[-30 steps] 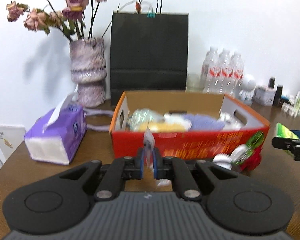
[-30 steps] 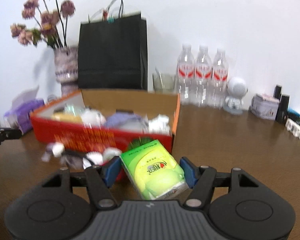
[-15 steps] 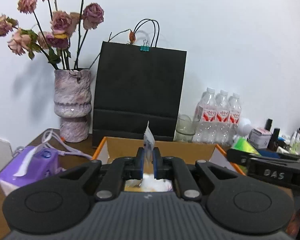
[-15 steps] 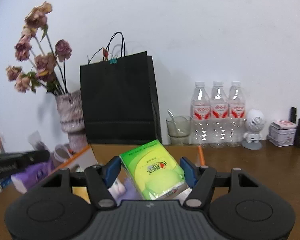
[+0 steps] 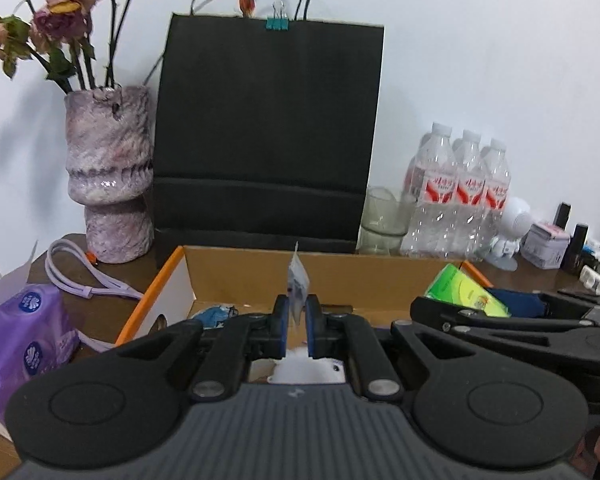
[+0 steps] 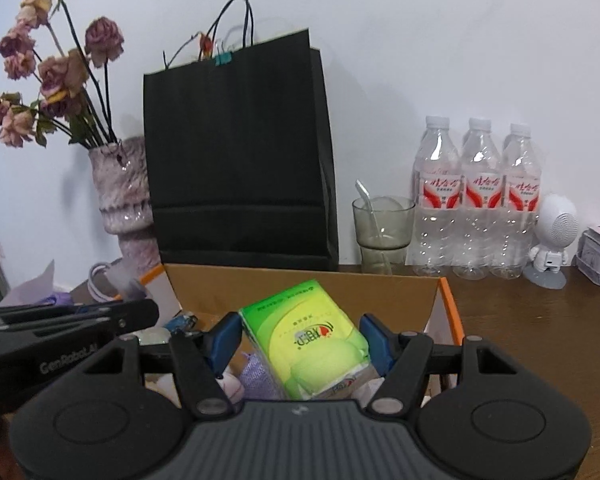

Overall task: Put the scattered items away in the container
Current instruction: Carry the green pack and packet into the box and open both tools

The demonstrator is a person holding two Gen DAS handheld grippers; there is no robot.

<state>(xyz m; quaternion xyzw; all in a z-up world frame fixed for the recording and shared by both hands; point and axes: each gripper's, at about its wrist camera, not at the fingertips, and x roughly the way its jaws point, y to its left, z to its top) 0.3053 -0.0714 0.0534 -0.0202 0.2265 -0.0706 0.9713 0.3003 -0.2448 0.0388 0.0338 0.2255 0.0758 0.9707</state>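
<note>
Two grippers hang over an open cardboard box (image 5: 236, 268) with orange rims, seen from both wrist cameras. Left gripper (image 5: 296, 316): jaws nearly closed, blue pads pinching a thin white sachet (image 5: 298, 276) that stands upright above the fingertips; its print is too small to read. Right gripper (image 6: 300, 340): jaws held wide, blue pads pressed on the two sides of a green tissue pack (image 6: 312, 336), which sits tilted between them above the box interior. In the left view the same pack (image 5: 464, 290) shows at the right, just over the box's far right corner, clamped in the right gripper (image 5: 472, 304). In the right view the left gripper's black body enters from the left edge, beside the right one. Box contents, partly hidden by the fingers: a blue wrapper (image 5: 216, 314), something white (image 5: 308, 368), and a lilac item (image 6: 256, 380), possibly cloth. Behind the box, against the white wall: a black paper bag (image 5: 268, 136) with a teal clip, a mottled vase (image 5: 108, 168) of dried roses, a glass (image 6: 382, 224) with a spoon, three water bottles (image 6: 476, 196) and a small white figurine (image 6: 552, 236). Left of the box on the brown table (image 6: 540, 320): a purple tissue pack (image 5: 24, 344) and a lilac cord (image 5: 72, 276).
</note>
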